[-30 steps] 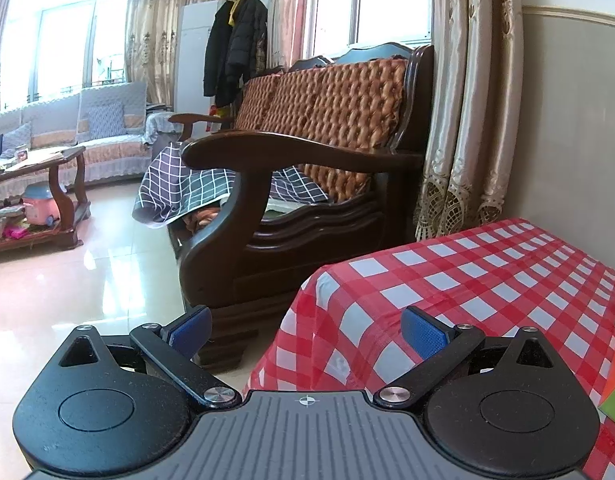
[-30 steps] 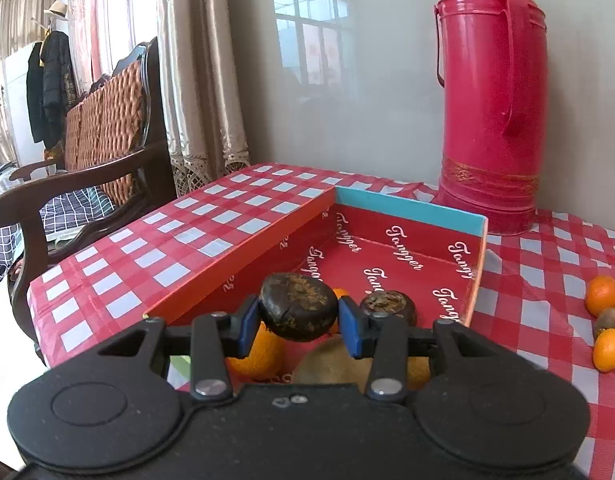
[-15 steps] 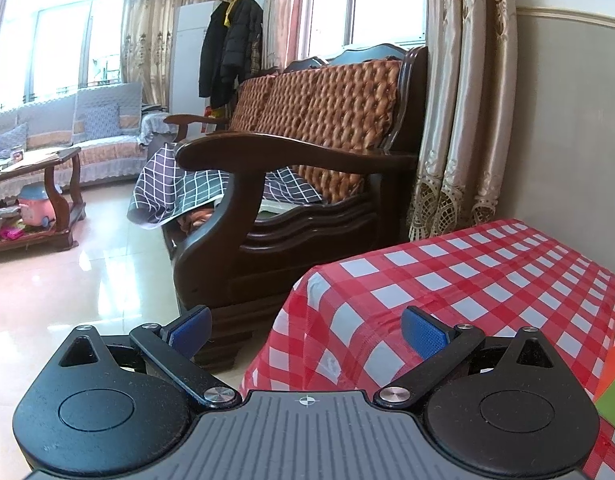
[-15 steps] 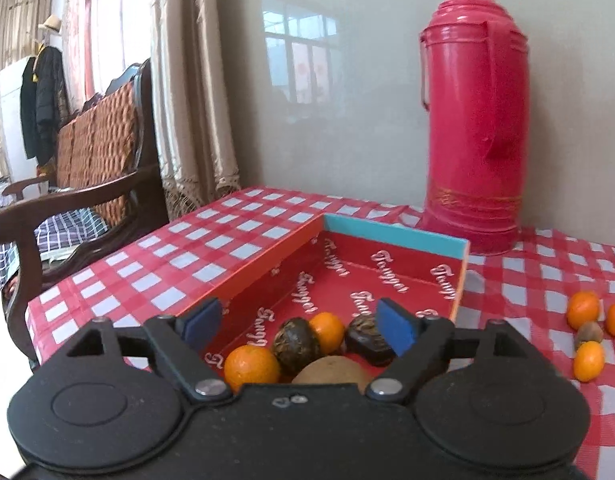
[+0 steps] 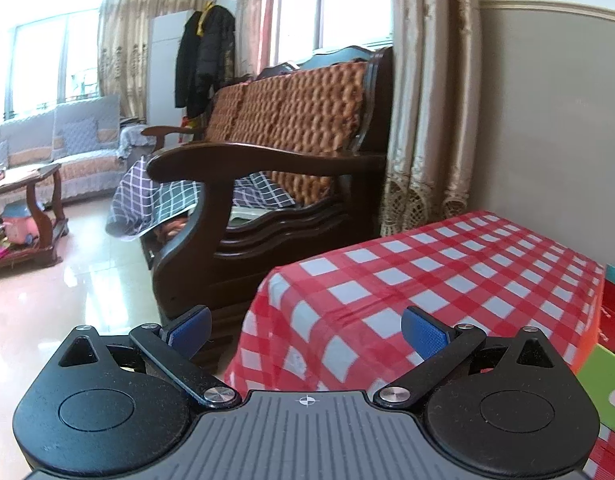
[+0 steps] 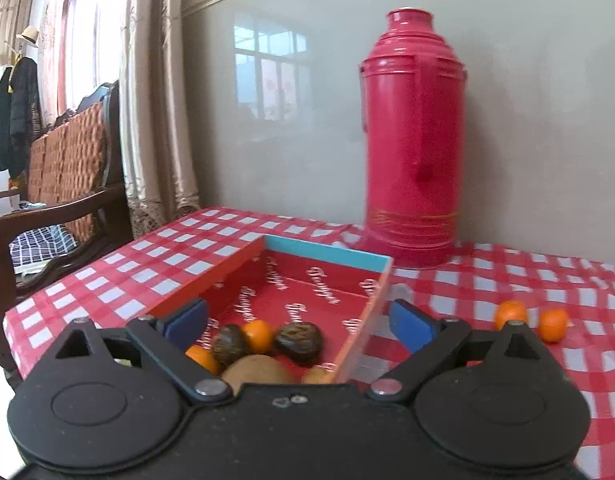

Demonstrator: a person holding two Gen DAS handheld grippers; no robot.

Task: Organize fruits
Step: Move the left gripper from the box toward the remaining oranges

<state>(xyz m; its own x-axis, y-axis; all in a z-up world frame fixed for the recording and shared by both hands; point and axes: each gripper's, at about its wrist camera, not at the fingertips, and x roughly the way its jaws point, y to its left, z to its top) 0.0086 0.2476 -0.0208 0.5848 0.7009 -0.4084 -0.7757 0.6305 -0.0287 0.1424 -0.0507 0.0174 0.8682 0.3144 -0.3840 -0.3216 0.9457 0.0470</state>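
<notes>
In the right wrist view my right gripper [image 6: 299,322] is open and empty, raised above the near end of a red box [image 6: 327,252] with a blue far rim. In the box lie two dark wrinkled fruits [image 6: 299,342], small oranges [image 6: 258,335] and a brown kiwi [image 6: 257,372]. Two more oranges [image 6: 510,314] lie on the red checked tablecloth [image 6: 507,272] to the right of the box. In the left wrist view my left gripper [image 5: 305,332] is open and empty, off the table's left corner; the box's edge [image 5: 613,300] shows at far right.
A tall red thermos [image 6: 413,140] stands at the back of the table by the wall. A dark wooden sofa [image 5: 267,184] stands left of the table, with curtains [image 5: 423,100] behind. A green-edged box [image 5: 605,392] sits at the right border of the left wrist view.
My right gripper opened and let the dark fruit fall into the box, then rose and shifted right. My left gripper turned slightly right.
</notes>
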